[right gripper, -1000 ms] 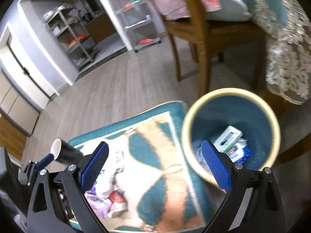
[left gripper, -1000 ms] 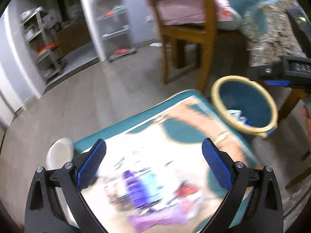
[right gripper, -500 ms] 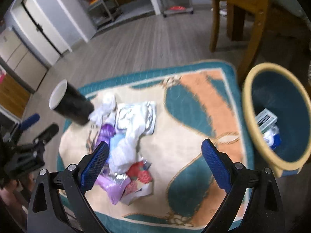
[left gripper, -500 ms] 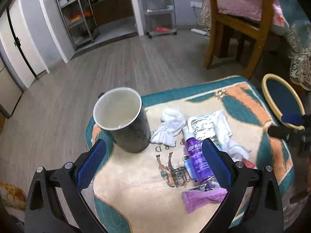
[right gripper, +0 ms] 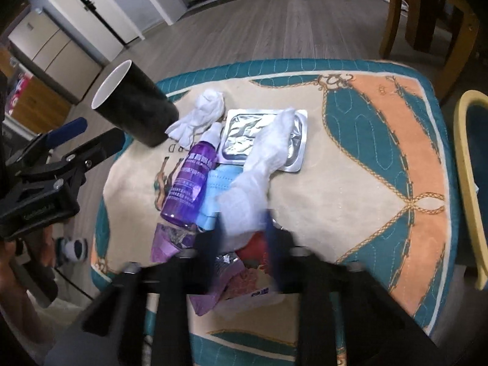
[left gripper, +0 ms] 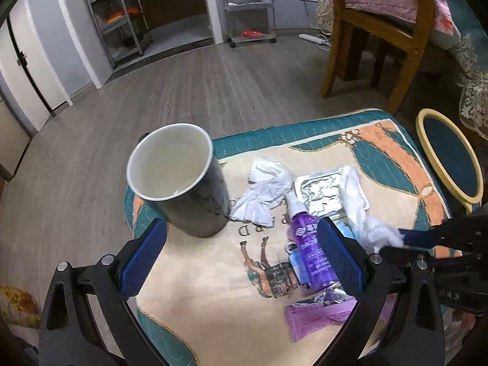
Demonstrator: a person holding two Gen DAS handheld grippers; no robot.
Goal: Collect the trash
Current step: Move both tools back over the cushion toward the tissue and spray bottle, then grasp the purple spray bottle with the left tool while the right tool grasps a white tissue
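Right gripper (right gripper: 241, 238) (blurred, lower centre) with jaws pinching the tissue (right gripper: 259, 177); left gripper (left gripper: 238, 253) jaws spread, cup (left gripper: 180, 183) at frame centre.

Left gripper (left gripper: 241, 253) gapes wide — right gripper (right gripper: 244, 231) narrowed, blurred.

Left tool (left gripper: 241, 254) wide open above mat (left gripper: 213, 289), btwn black cup (left gripper: 180, 186) & purple bottle (left gripper: 311, 250). Right tool (left gripper: 393, 239) pinches white tissue (left gripper: 378, 233). Bin (left gripper: 425, 149) far right.
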